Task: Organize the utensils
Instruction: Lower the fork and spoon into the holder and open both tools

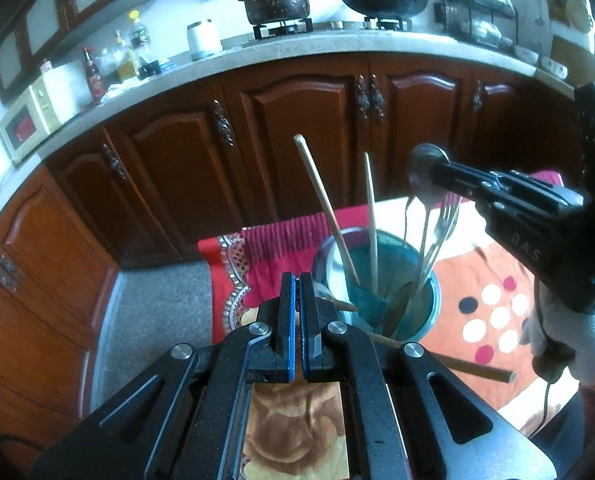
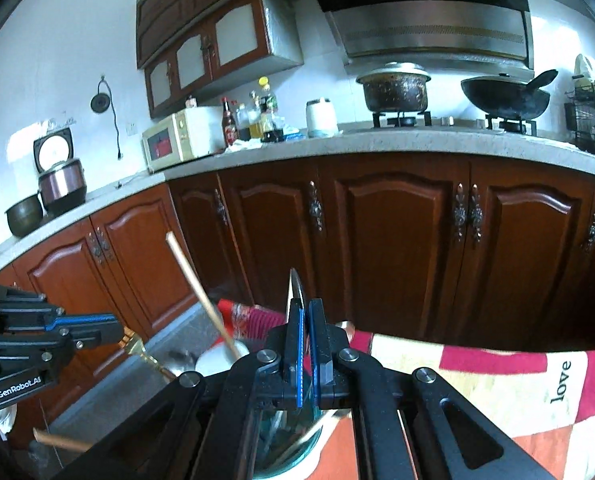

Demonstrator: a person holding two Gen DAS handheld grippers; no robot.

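- Two grippers: the right gripper (image 1: 427, 170) is clamped on a steel spoon (image 1: 425, 184) above the teal utensil holder (image 1: 393, 300).
- Left gripper (image 2: 123, 336) pinches a gold-handled wooden utensil (image 1: 441, 358) beside it.
- Spoon: light, stiff, slippery; better gripped mid-handle.

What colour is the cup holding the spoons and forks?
The utensil cup is teal, a blue-green; the left wrist view shows it best.

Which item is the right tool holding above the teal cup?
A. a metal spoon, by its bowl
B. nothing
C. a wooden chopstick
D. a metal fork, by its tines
A: in the left wrist view the right tool is closed on the round bowl of a metal spoon, whose handle hangs down into the teal cylindrical utensil cup.
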